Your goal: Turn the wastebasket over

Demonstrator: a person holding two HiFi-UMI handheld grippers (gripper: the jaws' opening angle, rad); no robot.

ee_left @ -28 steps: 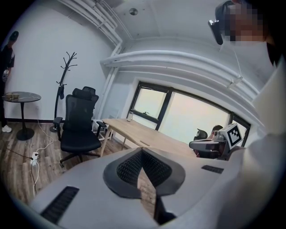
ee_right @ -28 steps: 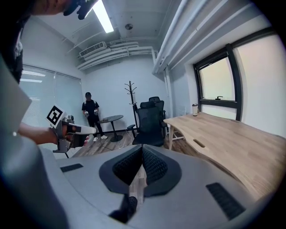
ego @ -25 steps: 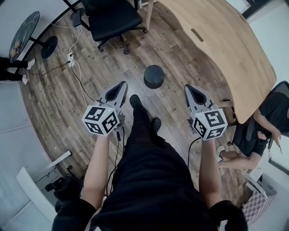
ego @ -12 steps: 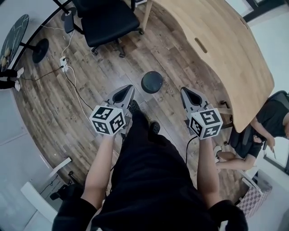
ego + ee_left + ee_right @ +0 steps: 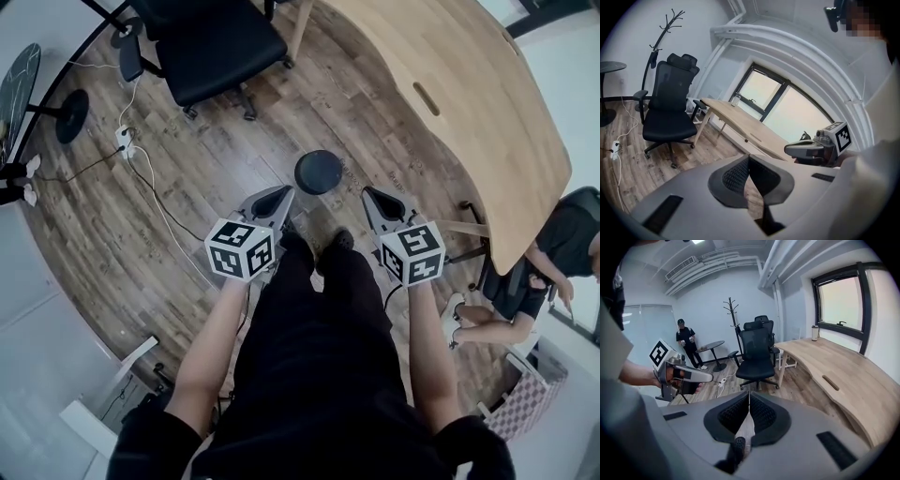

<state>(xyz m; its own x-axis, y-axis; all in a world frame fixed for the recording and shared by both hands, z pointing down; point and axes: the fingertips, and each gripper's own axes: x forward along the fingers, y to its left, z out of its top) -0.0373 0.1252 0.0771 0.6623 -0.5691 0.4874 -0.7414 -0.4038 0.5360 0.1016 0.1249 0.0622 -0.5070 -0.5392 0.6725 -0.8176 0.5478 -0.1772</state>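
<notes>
Nothing of the turn looks done yet. The basket [image 5: 319, 172] stands on the floor [image 5: 216, 178] just ahead of both tongs, roughly midway between their tips, and neither touches it. Your left tongs [image 5: 280, 195] and right tongs [image 5: 368, 195] are each pressed together with nothing pinched. Each gripper view shows the two pads meeting along a thin seam, with only floor and something dark in the slit below. So the whole job seems left to you: close the last gap to the basket, get a hold on it, and flip it. Pressed together like this, the tongs cannot take the rim, so I judge you must either spread them or press on the wall from both sides. Some things you cannot settle from here. The head view sees the basket from almost straight above, as a dark round disc, so it is unclear whether its mouth faces up or down, and its wall is hidden. Neither gripper view shows the basket at all, because the grey housing around the tongs covers the lower part of each picture, where it would lie. The dark shape in the slit of the right tongs may be your shoe, but it is too small to tell.
</notes>
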